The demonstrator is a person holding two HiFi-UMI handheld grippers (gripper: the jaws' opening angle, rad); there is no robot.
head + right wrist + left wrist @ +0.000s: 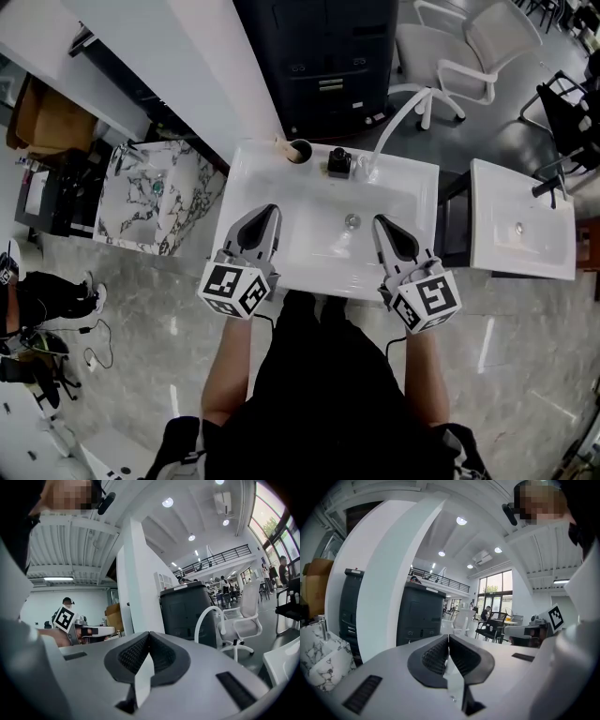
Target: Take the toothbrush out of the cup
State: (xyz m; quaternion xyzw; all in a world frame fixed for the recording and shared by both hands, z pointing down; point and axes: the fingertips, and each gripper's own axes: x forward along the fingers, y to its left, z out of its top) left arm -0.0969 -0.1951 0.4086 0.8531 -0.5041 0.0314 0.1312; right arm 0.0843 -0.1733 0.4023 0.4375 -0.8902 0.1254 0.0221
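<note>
Two grippers, one cup, one toothbrush. The left gripper (270,214) and the right gripper (381,223) hover over the white sink (412,202), each with its fingers pressed together on nothing. Only the head view shows the dark-mouthed cup (300,150), upright on the sink's back-left corner. The toothbrush (280,142) shows as a small pale end at the cup's left rim. Both gripper views look out over the room instead.
</note>
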